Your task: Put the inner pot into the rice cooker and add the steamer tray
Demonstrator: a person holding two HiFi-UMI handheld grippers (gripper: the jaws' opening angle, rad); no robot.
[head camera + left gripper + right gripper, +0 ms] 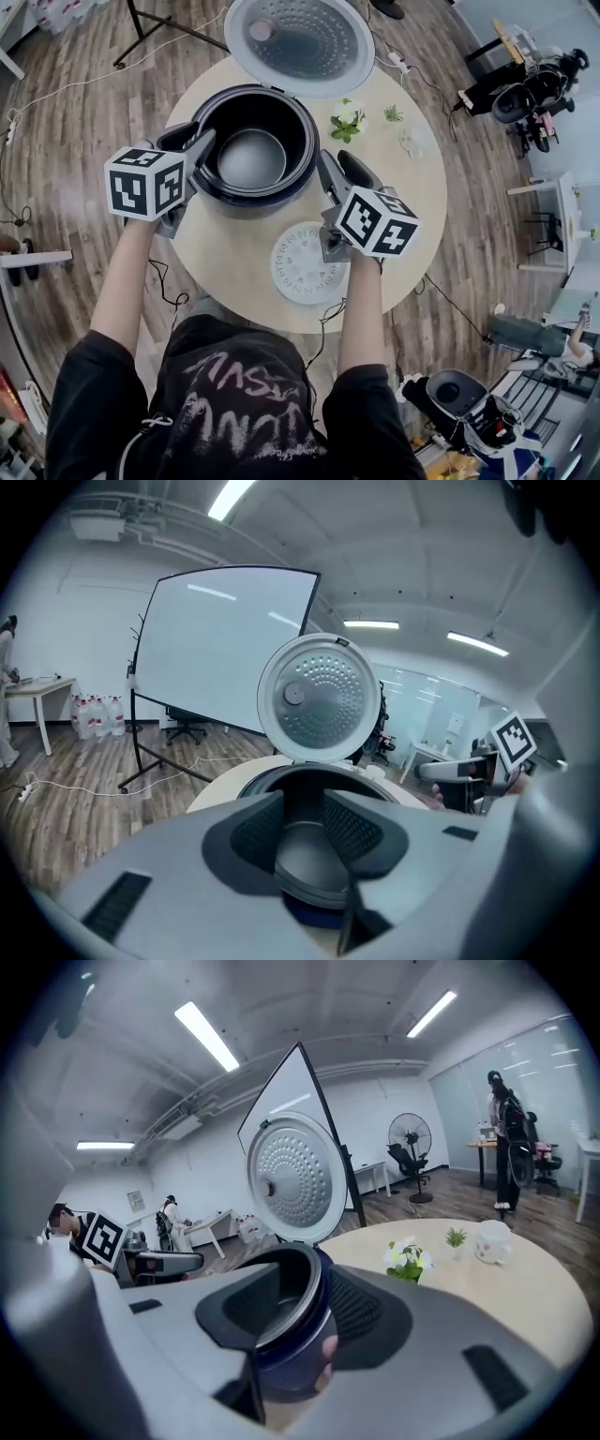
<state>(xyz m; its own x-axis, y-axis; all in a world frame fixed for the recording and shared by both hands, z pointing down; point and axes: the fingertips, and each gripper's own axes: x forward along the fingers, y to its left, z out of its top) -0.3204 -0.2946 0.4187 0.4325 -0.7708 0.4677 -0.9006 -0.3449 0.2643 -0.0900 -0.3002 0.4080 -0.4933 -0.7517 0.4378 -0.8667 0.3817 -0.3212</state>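
The inner pot [251, 157] sat in the open rice cooker [208, 184], so step 1 looked done. My left claw [202, 141] and right claw [339, 169] flanked it, jaws apart, gripping nothing. Next I needed the steamer tray [302, 264], lying on the surface [412, 187] beside my right claw

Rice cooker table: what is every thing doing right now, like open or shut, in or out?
rice cooker lid, open, standing up.
inner pot, sitting inside the rice cooker.
steamer tray, flat on the table, not in yet.
left gripper, jaws apart, gripping nothing.
right gripper, jaws apart, gripping nothing.
flower pot, upright on the table.
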